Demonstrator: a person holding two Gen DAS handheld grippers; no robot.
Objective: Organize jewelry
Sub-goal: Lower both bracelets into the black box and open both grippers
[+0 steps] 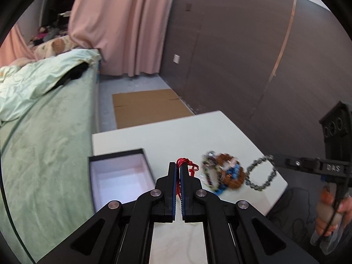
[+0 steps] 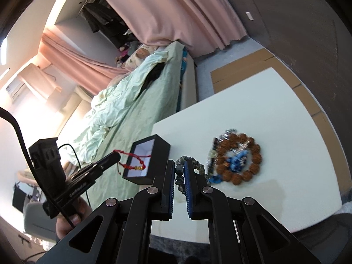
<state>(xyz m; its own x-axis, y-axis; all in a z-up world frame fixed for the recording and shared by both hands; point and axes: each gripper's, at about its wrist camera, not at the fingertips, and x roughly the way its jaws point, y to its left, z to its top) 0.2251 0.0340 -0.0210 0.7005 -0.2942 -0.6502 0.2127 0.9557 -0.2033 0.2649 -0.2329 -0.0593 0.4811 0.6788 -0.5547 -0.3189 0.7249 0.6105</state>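
Observation:
My left gripper (image 1: 178,167) is shut on a red string bracelet (image 1: 183,162) and holds it in the air beside an open black box with a white lining (image 1: 118,178); the right wrist view shows the bracelet (image 2: 132,161) hanging in front of the box (image 2: 151,154). My right gripper (image 2: 178,165) is shut on a grey bead bracelet (image 2: 179,171), whose loop shows in the left wrist view (image 1: 261,173). A pile of bracelets, one of brown beads (image 2: 239,158) with blue beads inside, lies on the white table (image 2: 275,114).
A bed with a pale green cover (image 1: 44,136) stands to the left of the table. Flat cardboard (image 1: 147,107) lies on the floor beyond it. A dark wall (image 1: 242,55) and pink curtains (image 1: 123,22) are behind.

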